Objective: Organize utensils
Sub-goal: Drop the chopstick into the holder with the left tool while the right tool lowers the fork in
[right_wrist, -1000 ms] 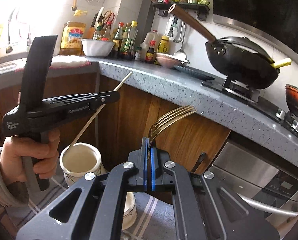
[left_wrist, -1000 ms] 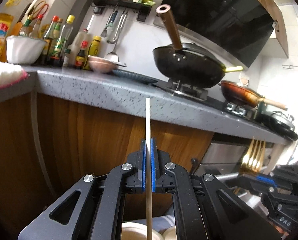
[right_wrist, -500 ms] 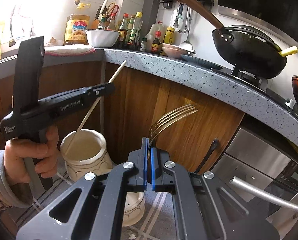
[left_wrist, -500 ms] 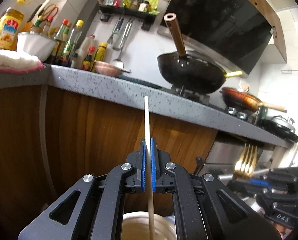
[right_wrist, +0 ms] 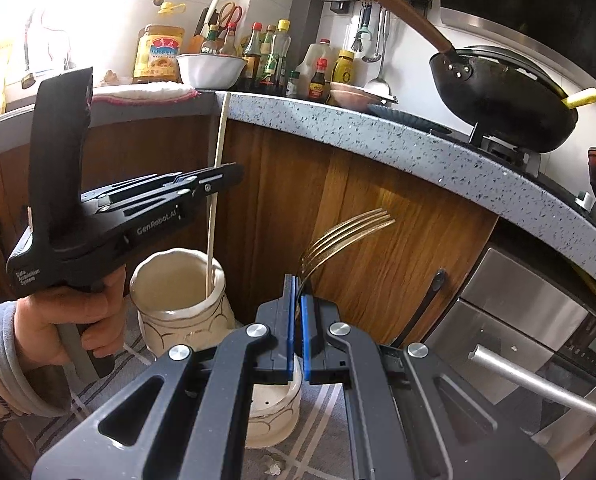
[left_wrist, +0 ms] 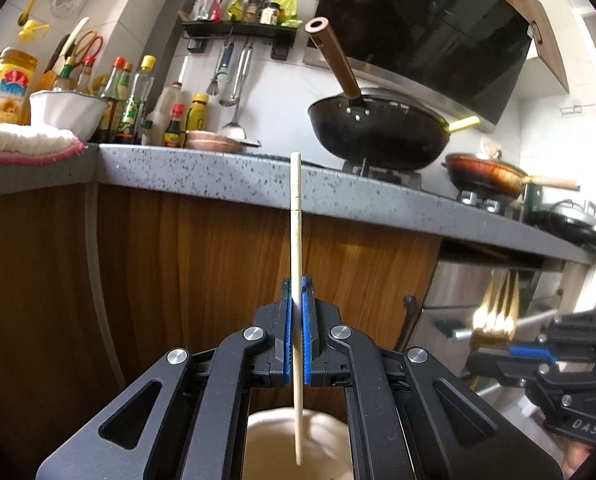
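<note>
My left gripper (left_wrist: 296, 288) is shut on a pale wooden chopstick (left_wrist: 296, 240) held upright. Its lower end hangs inside the mouth of a cream ceramic holder (left_wrist: 322, 448) right below. In the right wrist view the left gripper (right_wrist: 234, 170) holds the chopstick (right_wrist: 218, 184) with its tip inside the holder (right_wrist: 178, 296). My right gripper (right_wrist: 297, 292) is shut on a gold fork (right_wrist: 346, 236), tines up and to the right, above a second cream pot (right_wrist: 274, 408). The fork (left_wrist: 498, 312) and right gripper (left_wrist: 510, 352) show at right in the left wrist view.
The pots stand on a striped grey cloth (right_wrist: 318, 440). Behind is a wooden cabinet front (right_wrist: 378, 240) under a speckled grey counter (right_wrist: 378, 136) with bottles, a white bowl (right_wrist: 210, 68) and a black wok (right_wrist: 502, 96). A steel oven handle (right_wrist: 538, 380) is at right.
My left gripper has lowered the chopstick and turned it upright, so its tip now sits inside the cream holder. My right gripper has sunk a little with the fork.
</note>
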`<action>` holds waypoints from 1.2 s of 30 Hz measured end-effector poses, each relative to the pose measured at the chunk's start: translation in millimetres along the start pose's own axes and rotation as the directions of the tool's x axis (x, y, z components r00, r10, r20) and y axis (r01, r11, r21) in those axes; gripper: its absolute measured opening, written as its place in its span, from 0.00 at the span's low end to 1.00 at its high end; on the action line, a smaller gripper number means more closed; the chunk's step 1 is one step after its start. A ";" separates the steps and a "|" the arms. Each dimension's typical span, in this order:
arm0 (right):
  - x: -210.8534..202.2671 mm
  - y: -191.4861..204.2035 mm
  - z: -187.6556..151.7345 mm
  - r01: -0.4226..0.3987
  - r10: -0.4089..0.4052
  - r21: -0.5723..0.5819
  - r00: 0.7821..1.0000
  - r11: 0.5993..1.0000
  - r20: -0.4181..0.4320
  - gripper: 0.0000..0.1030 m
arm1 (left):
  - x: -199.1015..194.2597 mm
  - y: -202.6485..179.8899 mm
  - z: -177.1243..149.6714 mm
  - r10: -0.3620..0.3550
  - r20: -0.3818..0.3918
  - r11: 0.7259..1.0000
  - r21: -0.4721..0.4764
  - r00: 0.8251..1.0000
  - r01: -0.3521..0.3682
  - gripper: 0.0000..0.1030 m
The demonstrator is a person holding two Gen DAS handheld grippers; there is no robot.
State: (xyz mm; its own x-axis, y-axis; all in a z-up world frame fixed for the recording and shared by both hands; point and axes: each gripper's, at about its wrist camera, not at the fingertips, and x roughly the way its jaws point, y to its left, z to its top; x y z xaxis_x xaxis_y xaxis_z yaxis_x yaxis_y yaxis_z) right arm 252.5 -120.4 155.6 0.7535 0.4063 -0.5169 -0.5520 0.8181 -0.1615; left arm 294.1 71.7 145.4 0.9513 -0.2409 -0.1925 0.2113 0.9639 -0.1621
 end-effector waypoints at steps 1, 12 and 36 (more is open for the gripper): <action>1.0 1.4 -1.4 -0.002 0.002 -0.005 1.000 1.000 -0.005 0.02 | -1.3 0.9 -3.0 -0.002 -0.008 1.000 0.000 1.000 0.002 0.05; 20.2 20.0 -6.5 -0.019 0.018 -0.051 0.999 0.999 -0.033 0.03 | -2.4 3.0 -29.0 -0.007 -0.115 1.000 0.025 0.993 0.010 0.05; 31.4 -10.6 -15.6 -0.125 0.128 0.133 0.992 0.983 -0.018 0.43 | -26.6 27.3 -26.5 0.117 -0.099 0.993 -0.020 0.988 -0.119 0.83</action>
State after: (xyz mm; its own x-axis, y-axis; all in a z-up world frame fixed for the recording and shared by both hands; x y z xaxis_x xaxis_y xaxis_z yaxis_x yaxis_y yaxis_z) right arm 276.4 -122.7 127.9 0.6701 0.5003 -0.5483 -0.5891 0.8078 0.0172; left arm 268.6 101.4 120.5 0.9425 -0.1366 -0.3049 0.0917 0.9833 -0.1573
